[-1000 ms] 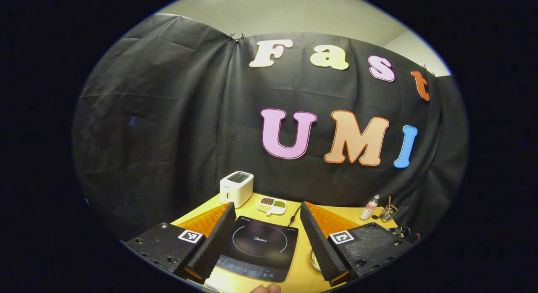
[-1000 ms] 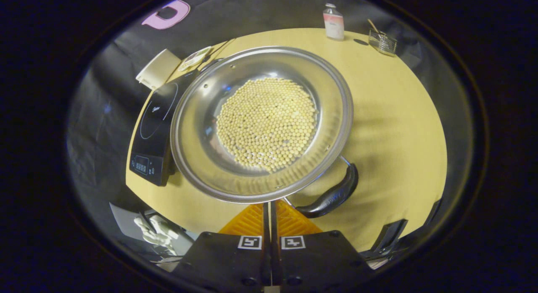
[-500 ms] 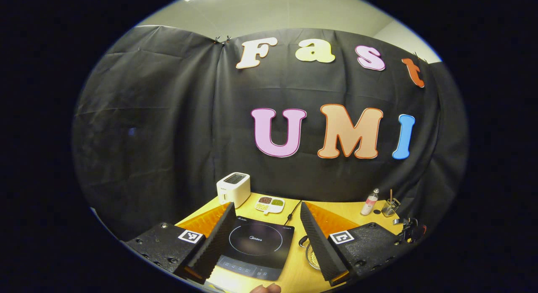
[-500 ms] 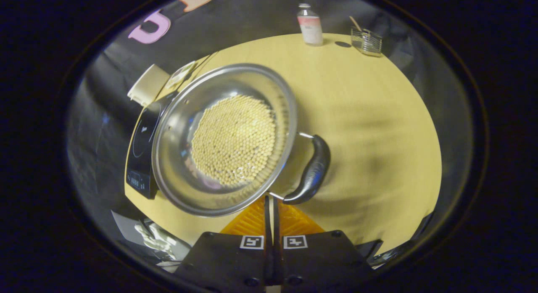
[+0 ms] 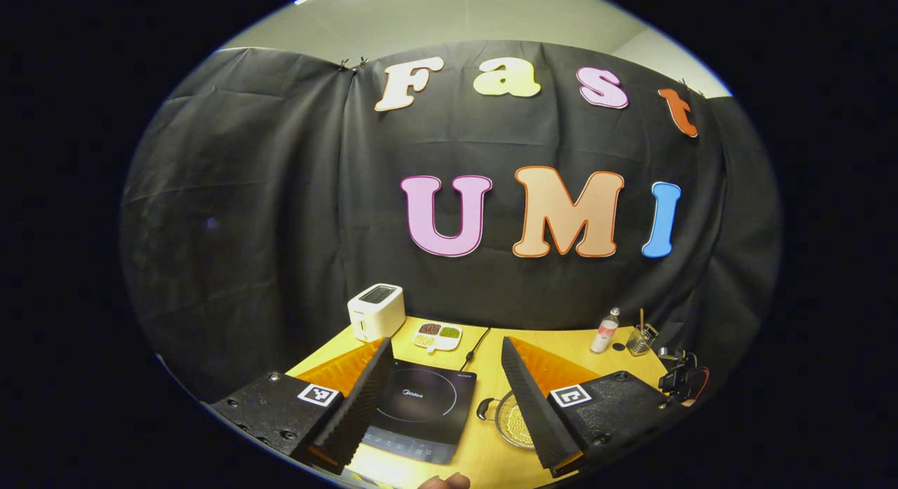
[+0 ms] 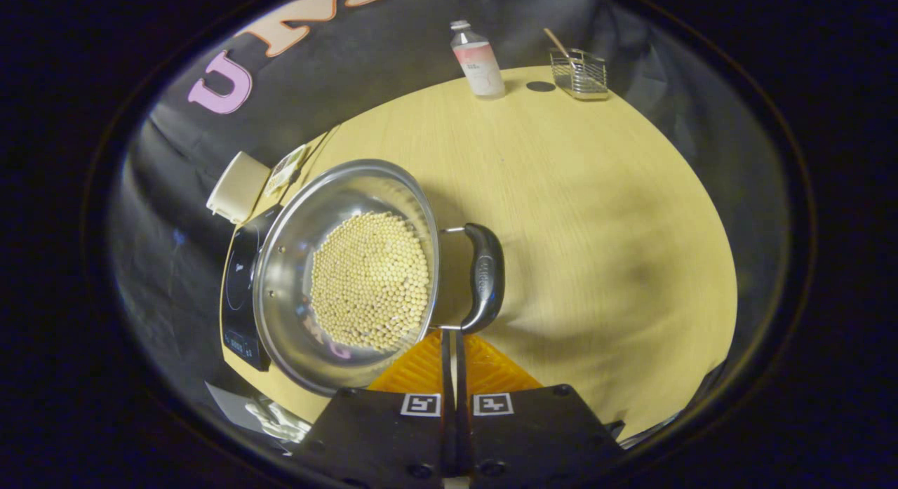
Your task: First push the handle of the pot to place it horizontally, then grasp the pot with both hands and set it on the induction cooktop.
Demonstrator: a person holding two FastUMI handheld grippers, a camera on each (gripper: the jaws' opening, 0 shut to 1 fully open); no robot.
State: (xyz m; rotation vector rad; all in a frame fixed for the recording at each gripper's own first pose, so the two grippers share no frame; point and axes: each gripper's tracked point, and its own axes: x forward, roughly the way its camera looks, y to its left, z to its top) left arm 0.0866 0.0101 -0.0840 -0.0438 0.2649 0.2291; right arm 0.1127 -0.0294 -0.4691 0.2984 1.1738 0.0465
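- Left gripper view: the left tongs (image 5: 438, 394) are held well above the pale wooden tabletop (image 5: 561, 349), their two fingers spread wide apart with nothing between them.
- Between the fingers lies the flat black induction cooktop (image 5: 419, 413) with a round ring marked on its glass.
- Just right of the cooktop, partly hidden behind the right finger, stands the round stainless-steel pot filled with pale yellow beans (image 5: 511, 422); a small dark side handle (image 5: 484, 409) sticks out toward the cooktop.
- Behind the cooktop, a white toaster (image 5: 377, 312) stands to the left and a white divided dish of coloured grains (image 5: 436, 335) lies near a black cable (image 5: 477, 342).
- Far right of the cooktop, a small clear bottle (image 5: 604, 330) and a wire holder with a stick (image 5: 638, 339) stand at the back edge.
- At the right rim, beyond the pot, a dark device (image 5: 682, 381) shows; I cannot tell what it is.

- Right gripper view: the right tongs (image 6: 454, 342) are closed together, their tips just at the near end of the pot's black curved handle (image 6: 483, 277); I cannot tell whether they touch it.
- The pot (image 6: 351, 271) sits on the tabletop (image 6: 596, 215) just beside the cooktop (image 6: 242, 299), which peeks out on the pot's far left side.
- The toaster (image 6: 237, 187) stands beyond the cooktop; the bottle (image 6: 477, 59) and wire holder (image 6: 579, 71) stand well apart from it at the far edge.
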